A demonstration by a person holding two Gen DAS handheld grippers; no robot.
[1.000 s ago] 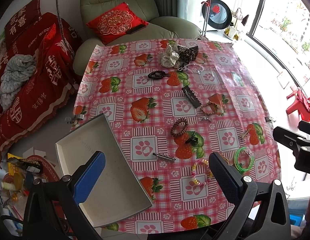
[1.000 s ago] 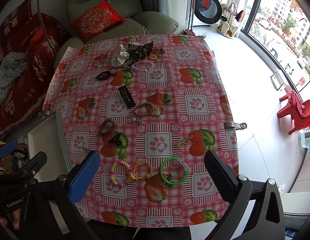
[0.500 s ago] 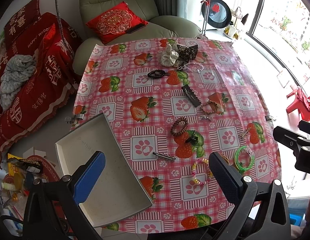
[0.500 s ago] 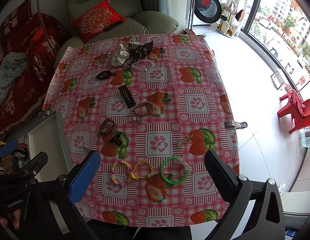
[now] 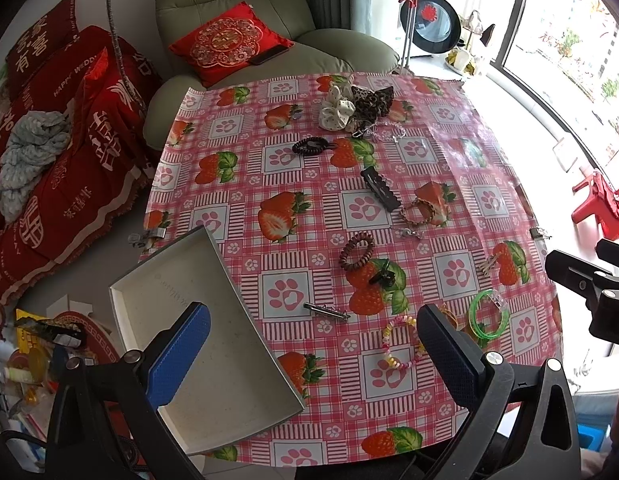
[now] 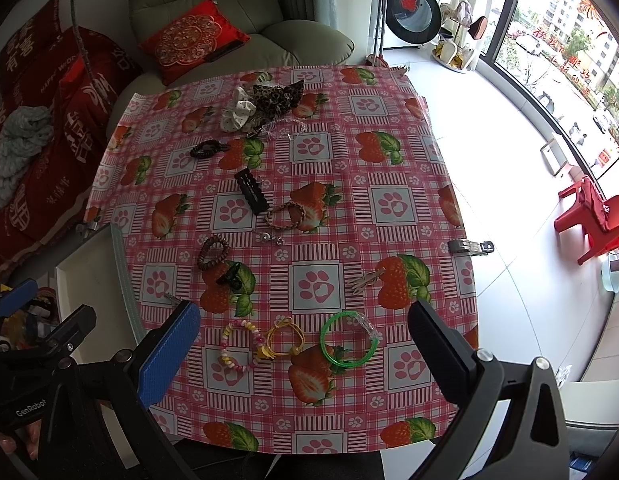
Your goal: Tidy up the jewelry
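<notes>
Jewelry and hair pieces lie scattered on a strawberry-print tablecloth (image 6: 393,168). Near the front edge are a green bangle (image 6: 348,339), a yellow cord bracelet (image 6: 285,338) and a pastel bead bracelet (image 6: 238,345). Farther back lie a brown coil tie (image 6: 212,252), a black claw clip (image 6: 251,192), a braided bracelet (image 6: 286,214) and scrunchies (image 6: 261,104). An empty white tray (image 5: 197,320) sits at the table's left front corner. My left gripper (image 5: 313,356) is open above the tray's right rim. My right gripper (image 6: 305,356) is open above the front bracelets.
A silver hair clip (image 5: 326,312) and a small black clip (image 5: 382,276) lie mid-table. A metal clamp (image 6: 469,246) holds the cloth at the right edge. A green armchair with a red cushion (image 5: 229,42) stands behind the table; a red blanket (image 5: 53,152) lies left.
Both grippers have barely shifted; the views sit almost the same. Nothing on the table has moved.
</notes>
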